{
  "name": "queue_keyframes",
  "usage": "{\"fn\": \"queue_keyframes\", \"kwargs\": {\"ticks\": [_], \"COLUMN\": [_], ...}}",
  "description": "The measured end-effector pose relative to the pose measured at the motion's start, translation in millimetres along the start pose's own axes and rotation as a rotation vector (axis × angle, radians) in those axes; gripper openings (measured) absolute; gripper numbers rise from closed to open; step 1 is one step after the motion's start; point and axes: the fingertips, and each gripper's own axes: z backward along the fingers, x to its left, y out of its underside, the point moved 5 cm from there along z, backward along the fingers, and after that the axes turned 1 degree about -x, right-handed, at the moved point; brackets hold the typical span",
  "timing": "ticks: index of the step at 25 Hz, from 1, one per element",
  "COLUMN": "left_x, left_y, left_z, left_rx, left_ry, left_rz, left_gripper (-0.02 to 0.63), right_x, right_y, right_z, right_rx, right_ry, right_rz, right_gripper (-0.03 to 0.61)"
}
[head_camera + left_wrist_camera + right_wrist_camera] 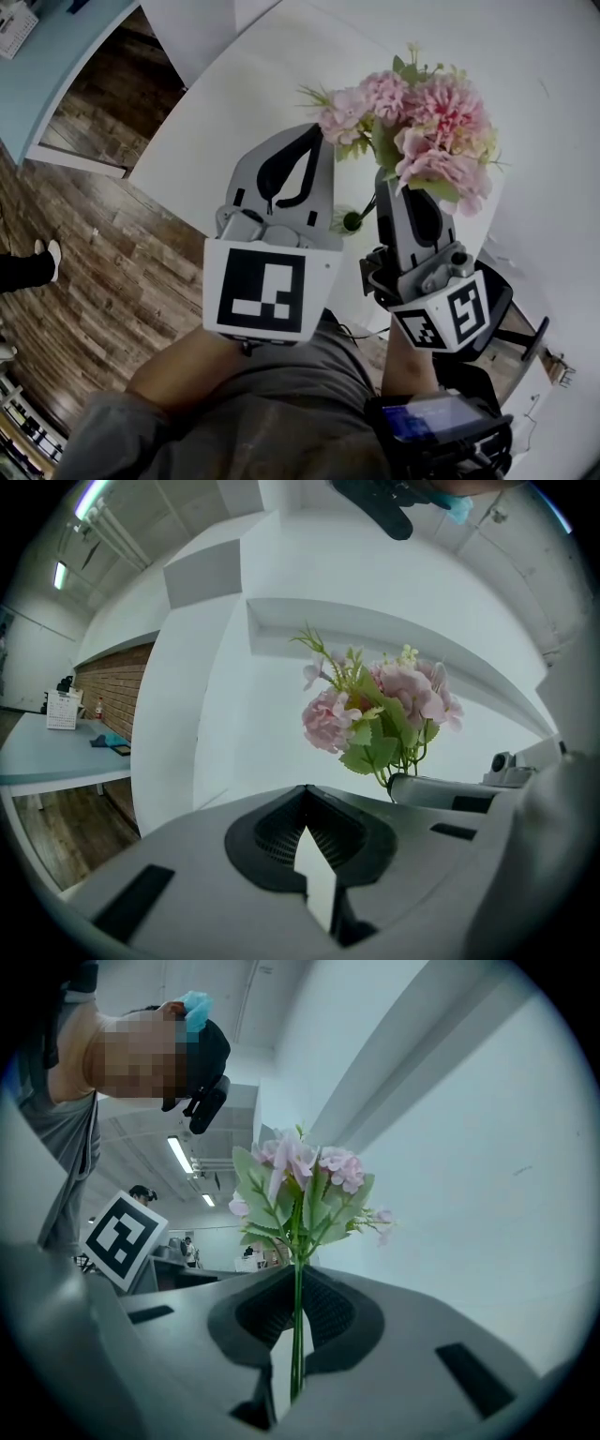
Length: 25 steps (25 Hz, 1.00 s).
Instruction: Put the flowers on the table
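A bunch of pink flowers (427,122) with green leaves is held up over the white round table (216,103). My right gripper (417,211) is shut on its thin green stems (297,1335), which run up between the jaws. The blooms (300,1180) stand above the jaw tips in the right gripper view. My left gripper (286,173) hovers just left of the flowers, jaws together and holding nothing. In the left gripper view the flowers (375,714) are ahead and to the right, above the right gripper's grey body (450,794).
Wooden floor (94,244) lies left of the table edge. A pale blue desk (56,56) stands at the upper left. Someone's shoe (42,258) shows at the left edge. A dark device with a screen (431,417) hangs at the person's waist.
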Motion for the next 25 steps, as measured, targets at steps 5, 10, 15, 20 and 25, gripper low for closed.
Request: {"fn": "queue_keyframes", "kwargs": {"ticks": [5, 10, 15, 20, 25], "left_x": [-4, -16, -28, -32, -38], "left_y": [4, 7, 7, 10, 13], "left_z": [5, 25, 40, 48, 54], "left_rx": [0.010, -0.003, -0.002, 0.008, 0.014], "left_ry": [0.010, 0.026, 0.044, 0.053, 0.082], "left_rz": [-0.005, -0.011, -0.025, -0.022, -0.027], "left_gripper": [0.008, 0.008, 0.008, 0.008, 0.008], "right_x": [0, 13, 14, 19, 21], "right_y": [5, 9, 14, 29, 44], "right_z": [9, 31, 49, 53, 62], "right_rx": [0.015, 0.030, 0.049, 0.105, 0.165], "right_ry": [0.020, 0.043, 0.084, 0.118, 0.157], "right_rz": [0.022, 0.067, 0.067, 0.078, 0.094], "right_gripper": [0.021, 0.027, 0.034, 0.043, 0.051]}}
